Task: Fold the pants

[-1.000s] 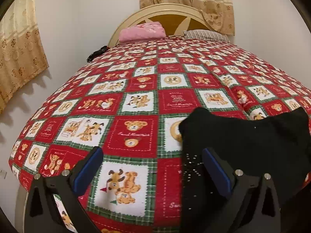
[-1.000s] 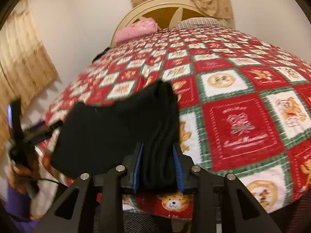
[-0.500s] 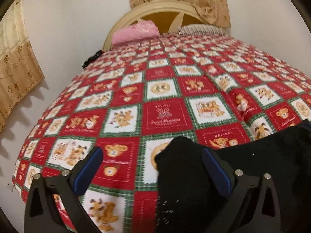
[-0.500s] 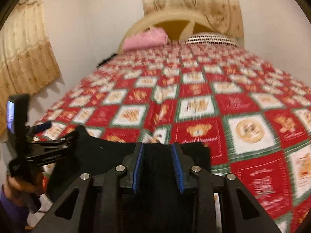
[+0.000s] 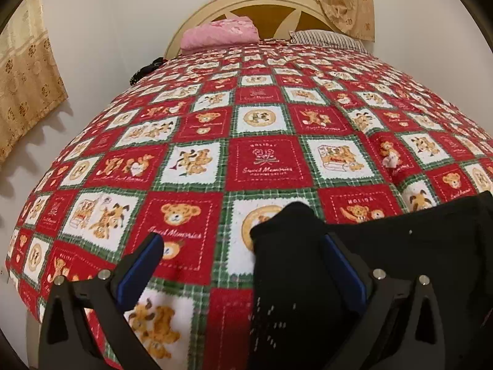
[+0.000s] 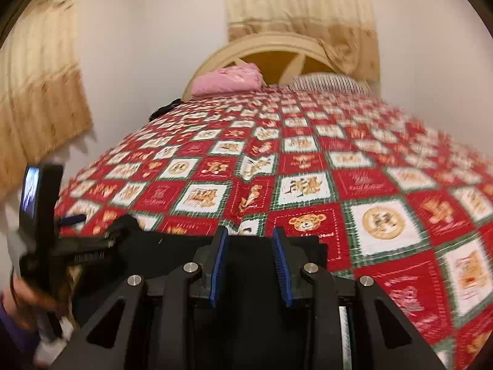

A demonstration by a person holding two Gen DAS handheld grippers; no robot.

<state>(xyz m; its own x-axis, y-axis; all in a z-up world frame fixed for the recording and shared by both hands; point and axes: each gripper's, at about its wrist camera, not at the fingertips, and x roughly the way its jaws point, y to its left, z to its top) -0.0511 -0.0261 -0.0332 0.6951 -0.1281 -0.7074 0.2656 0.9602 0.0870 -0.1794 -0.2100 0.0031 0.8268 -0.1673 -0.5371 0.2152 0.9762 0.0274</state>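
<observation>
the black pants lie at the near edge of the bed, on the teddy-bear quilt. the right gripper is clamped on a thick bunch of the cloth. the left gripper stands wide apart, one corner of the pants poking up between its fingers, nothing pinched. the likely risk: with only one side held, the free corner may sag or slide off the bed edge and skew the fold. a pink pillow sits far off by the headboard.
</observation>
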